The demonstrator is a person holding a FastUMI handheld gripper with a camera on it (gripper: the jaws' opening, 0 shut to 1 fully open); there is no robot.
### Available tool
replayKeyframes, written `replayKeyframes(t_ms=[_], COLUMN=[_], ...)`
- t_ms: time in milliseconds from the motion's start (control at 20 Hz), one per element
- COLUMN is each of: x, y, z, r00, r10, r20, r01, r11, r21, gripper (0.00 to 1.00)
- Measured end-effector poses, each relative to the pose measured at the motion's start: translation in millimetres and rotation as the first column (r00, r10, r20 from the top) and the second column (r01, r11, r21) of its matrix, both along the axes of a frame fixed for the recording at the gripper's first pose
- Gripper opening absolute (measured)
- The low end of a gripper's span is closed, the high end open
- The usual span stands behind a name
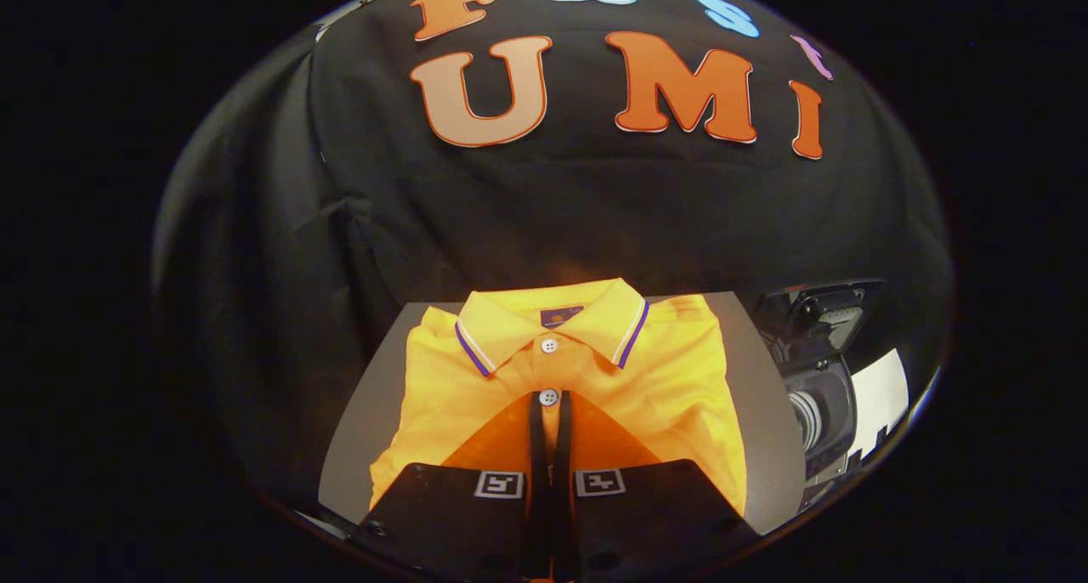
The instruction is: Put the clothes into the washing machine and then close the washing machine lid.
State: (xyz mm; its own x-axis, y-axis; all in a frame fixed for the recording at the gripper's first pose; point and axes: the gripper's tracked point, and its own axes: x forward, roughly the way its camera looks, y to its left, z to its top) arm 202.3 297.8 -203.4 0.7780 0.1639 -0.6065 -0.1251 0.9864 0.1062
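One folded orange polo shirt (561,370) lies across the middle of the grey tabletop (361,447), collar toward the far edge, covering most of the surface. Gripper (550,409) fingers are drawn nearly together over the shirt's button placket, a thin strip of fabric between them; whether they pinch it cannot be told. Washing machine (820,404), lid raised, stands beyond the tabletop's right edge.

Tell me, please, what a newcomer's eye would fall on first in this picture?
First, the bright orange polo shirt, folded with its striped collar facing up, lying on the grey table just ahead of the gripper. The jaws are nearly closed over its button placket. Beyond the table's right side stands the washing machine with its lid raised.
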Motion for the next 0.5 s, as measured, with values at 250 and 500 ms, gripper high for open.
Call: replayKeyframes(t_ms=[250, 500], x=[-3.7, -13.0], y=[-23.5, -73.7], z=[48.1, 93.0], r00=[0.993, 0.981], r10=[-0.011, -0.044], r20=[0.115, 0.191], r01=[0.005, 0.028], r11=[0.999, 0.996], r21=[0.045, 0.085], gripper=[0.09, 0.08])
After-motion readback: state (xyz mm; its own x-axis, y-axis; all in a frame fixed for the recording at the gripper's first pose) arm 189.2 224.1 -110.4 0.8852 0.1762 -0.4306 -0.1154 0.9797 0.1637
